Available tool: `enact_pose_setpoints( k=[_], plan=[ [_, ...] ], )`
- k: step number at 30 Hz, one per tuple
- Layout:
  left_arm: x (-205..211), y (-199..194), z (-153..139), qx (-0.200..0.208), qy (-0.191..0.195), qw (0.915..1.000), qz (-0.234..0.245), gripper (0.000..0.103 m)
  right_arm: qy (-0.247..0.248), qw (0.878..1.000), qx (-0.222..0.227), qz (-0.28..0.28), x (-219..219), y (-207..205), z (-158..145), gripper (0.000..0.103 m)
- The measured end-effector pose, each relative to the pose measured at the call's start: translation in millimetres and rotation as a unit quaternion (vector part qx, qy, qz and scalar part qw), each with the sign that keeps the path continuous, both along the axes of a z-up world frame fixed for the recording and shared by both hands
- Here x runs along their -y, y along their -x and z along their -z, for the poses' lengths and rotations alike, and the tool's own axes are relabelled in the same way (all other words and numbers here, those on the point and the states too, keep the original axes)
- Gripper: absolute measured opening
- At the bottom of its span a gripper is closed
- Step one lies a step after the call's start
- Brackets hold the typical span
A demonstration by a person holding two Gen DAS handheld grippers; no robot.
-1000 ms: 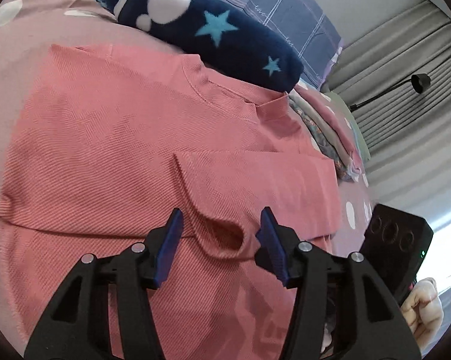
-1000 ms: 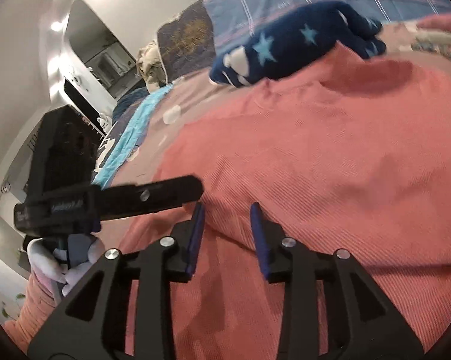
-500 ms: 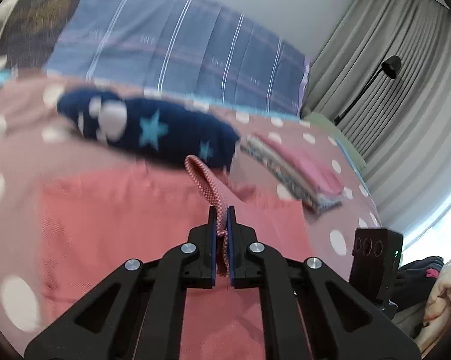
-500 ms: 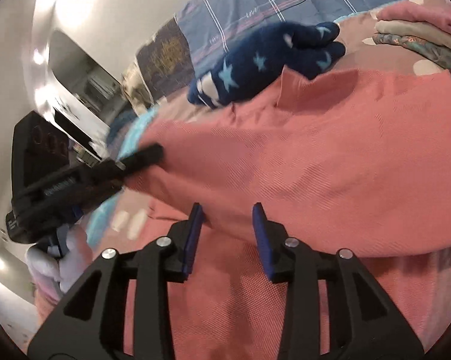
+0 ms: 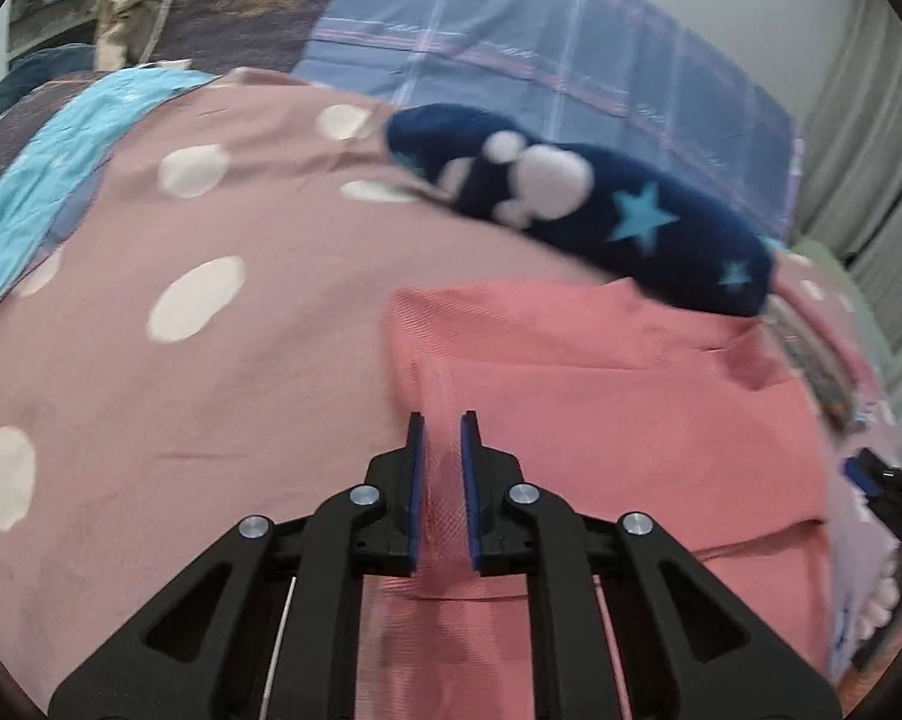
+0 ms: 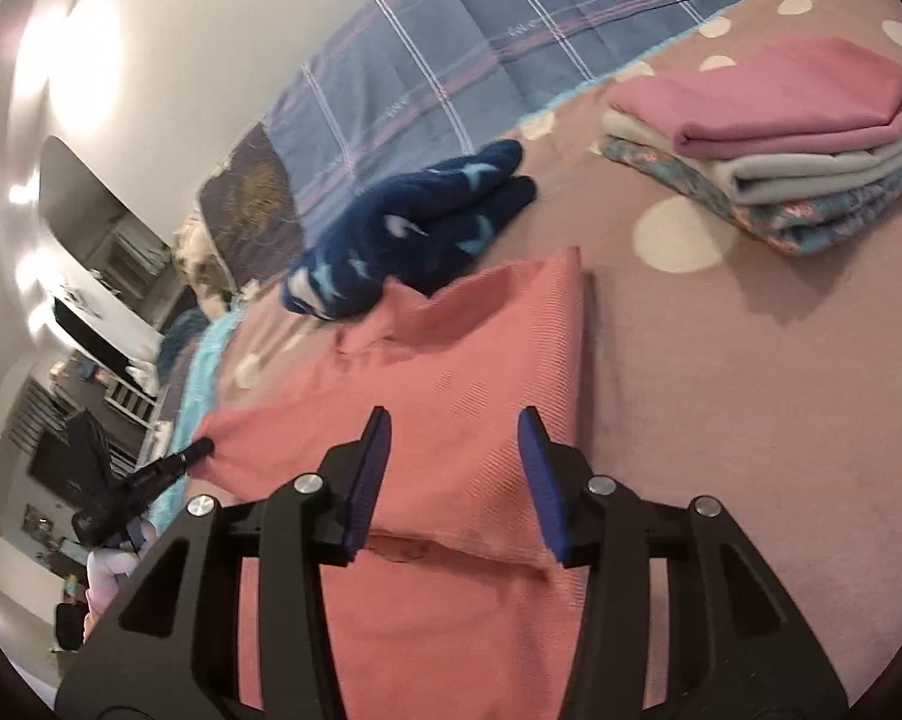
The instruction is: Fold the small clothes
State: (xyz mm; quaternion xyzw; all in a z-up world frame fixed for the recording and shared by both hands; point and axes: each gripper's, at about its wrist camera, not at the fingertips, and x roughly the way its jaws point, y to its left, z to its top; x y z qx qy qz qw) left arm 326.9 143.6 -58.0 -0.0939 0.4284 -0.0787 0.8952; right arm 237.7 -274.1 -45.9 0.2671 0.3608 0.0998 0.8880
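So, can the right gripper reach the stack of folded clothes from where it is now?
Probably yes. The right gripper is open and empty, and only bare bedspread lies between it and the stack.
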Motion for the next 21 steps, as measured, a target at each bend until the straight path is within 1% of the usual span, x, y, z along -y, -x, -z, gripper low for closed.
enact_pose_setpoints(
  k=[1, 3, 4, 5, 6, 7, 8, 9, 10, 11, 12, 13, 16, 17, 19, 21],
  plan=[
    [-1, 3, -1, 0.008, -0.002, 1.0000, -0.005, 0.016, 0.015, 1.000, 0.000, -0.002, -3, 0, -1, 0.046],
    [3, 13, -12, 0.034, 0.000, 0.9994, -0.005, 0.017, 0.035, 0.999, 0.004, -0.010, -9, 0, -3, 0.046],
    [8, 20, -19, 0.057, 0.015, 0.9982, 0.008, 0.018, 0.040, 0.999, 0.007, -0.019, -13, 2, -4, 0.046],
    [11, 25, -23, 0.069, 0.030, 0.9970, 0.022, 0.022, 0.043, 0.998, 0.011, -0.034, -18, 3, -6, 0.046],
    [19, 27, -24, 0.075, 0.043, 0.9956, 0.037, 0.025, 0.046, 0.997, 0.016, -0.058, -26, 4, -8, 0.046],
    [27, 28, -21, 0.077, 0.052, 0.9943, 0.054, 0.031, 0.050, 0.995, 0.023, -0.081, -35, 7, -11, 0.045],
    [39, 25, -11, 0.066, 0.044, 0.9944, 0.069, 0.033, 0.054, 0.993, 0.029, -0.096, -42, 11, -14, 0.039],
    [48, 20, 1, 0.050, 0.027, 0.9959, 0.070, 0.033, 0.060, 0.991, 0.035, -0.113, -51, 15, -15, 0.036],
    [54, 15, 13, 0.033, 0.012, 0.9972, 0.067, 0.033, 0.070, 0.988, 0.039, -0.132, -66, 20, -13, 0.031],
    [59, 8, 35, 0.003, -0.002, 0.9981, 0.062, 0.033, 0.085, 0.986, 0.036, -0.140, -76, 22, -8, 0.025],
    [58, 9, 38, 0.013, 0.002, 0.9981, 0.060, 0.033, 0.101, 0.985, 0.030, -0.139, -84, 24, -3, 0.022],
    [56, 10, 32, 0.016, 0.007, 0.9981, 0.059, 0.033, 0.119, 0.984, 0.019, -0.129, -89, 24, 6, 0.018],
    [53, 10, 35, 0.016, 0.008, 0.9980, 0.060, 0.033, 0.129, 0.986, -0.024, -0.100, -92, 14, 31, 0.016],
    [53, 10, 34, 0.017, 0.009, 0.9980, 0.060, 0.033, 0.129, 0.987, -0.029, -0.091, -91, 11, 37, 0.015],
    [51, 12, 35, 0.019, 0.008, 0.9979, 0.061, 0.033, 0.138, 0.986, -0.031, -0.084, -95, 2, 44, 0.015],
    [49, 14, 36, 0.019, 0.014, 0.9978, 0.061, 0.033, 0.149, 0.986, -0.019, -0.075, -101, 0, 43, 0.015]
  ],
)
